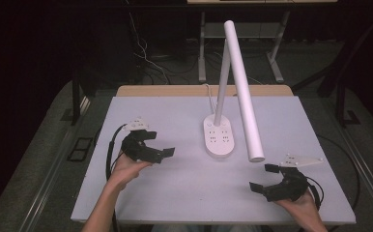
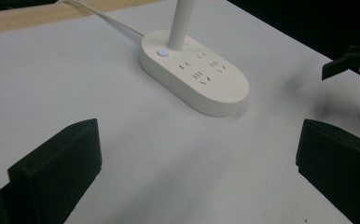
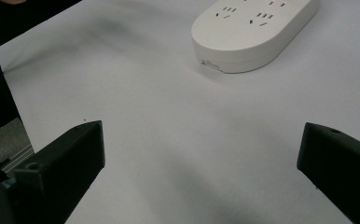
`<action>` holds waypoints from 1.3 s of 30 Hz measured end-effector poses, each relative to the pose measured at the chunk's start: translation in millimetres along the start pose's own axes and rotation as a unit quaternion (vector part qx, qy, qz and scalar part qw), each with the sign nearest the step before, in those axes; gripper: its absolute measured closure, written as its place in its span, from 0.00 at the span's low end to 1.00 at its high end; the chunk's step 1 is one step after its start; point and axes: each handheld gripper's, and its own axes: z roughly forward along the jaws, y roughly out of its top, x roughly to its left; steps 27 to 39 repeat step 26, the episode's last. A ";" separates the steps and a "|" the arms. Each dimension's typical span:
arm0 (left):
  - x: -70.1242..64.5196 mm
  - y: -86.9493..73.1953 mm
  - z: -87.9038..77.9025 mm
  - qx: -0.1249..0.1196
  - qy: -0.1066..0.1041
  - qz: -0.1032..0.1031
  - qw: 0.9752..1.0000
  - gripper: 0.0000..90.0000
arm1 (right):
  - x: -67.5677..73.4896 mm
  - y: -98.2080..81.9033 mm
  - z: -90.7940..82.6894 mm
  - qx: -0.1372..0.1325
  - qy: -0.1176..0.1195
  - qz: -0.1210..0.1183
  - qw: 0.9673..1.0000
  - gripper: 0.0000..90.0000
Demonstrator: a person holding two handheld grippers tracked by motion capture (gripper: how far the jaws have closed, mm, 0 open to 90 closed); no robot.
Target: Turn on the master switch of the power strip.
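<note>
A white desk lamp (image 1: 219, 135) with sockets in its base stands unobstructed at twelve o'clock on the pale table (image 1: 175, 188), between the left gripper (image 1: 161, 143) and right gripper (image 1: 261, 177), both spread wide, dark room behind.

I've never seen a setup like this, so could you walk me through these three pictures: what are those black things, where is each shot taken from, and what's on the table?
A person sits at a table and holds a hand-operated two-jaw grasping tool in each hand. There is no robot arm.

The wide picture comes from a camera fixed above, looking down. The left tool is at its left and the right tool at its right.

The other two pictures come from small cameras riding on each tool. The black blocks at their bottom corners are that tool's own jaws.

On the table stands a white lamp. Its oval base has sockets and a small lit button.

Both tools are open and hold nothing.
</note>
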 end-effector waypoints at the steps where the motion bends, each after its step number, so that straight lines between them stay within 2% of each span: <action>1: -1.3 -3.4 0.0 0.001 -0.001 -0.002 1.000 0.00 | 0.0 0.0 -0.1 0.000 0.000 0.000 1.000 0.00; 6: -4.9 -20.4 -1.8 -0.001 -0.004 -0.010 1.000 0.00 | 0.4 0.0 -0.7 0.000 0.002 -0.001 1.000 0.00; 10: -7.2 -35.2 -3.1 -0.017 -0.009 -0.019 1.000 0.00 | 0.6 -0.1 -0.3 0.001 0.002 -0.001 1.000 0.00; 17: -12.4 -56.8 -5.2 -0.014 -0.008 -0.027 1.000 0.00 | 1.0 -0.9 0.0 0.000 0.001 -0.001 1.000 0.00; 20: -15.2 -67.0 -9.3 -0.035 -0.009 -0.041 0.999 0.00 | 1.4 -1.3 -0.6 -0.001 0.001 -0.001 1.000 0.00; 22: -16.3 -72.1 -11.5 -0.036 -0.011 -0.040 0.998 0.00 | 1.7 -1.7 -1.3 -0.001 0.000 -0.001 1.000 0.00; 39: -16.4 -75.8 -14.1 -0.039 -0.010 -0.043 0.998 0.00 | 1.8 -2.2 -1.9 -0.003 -0.003 -0.002 1.000 0.00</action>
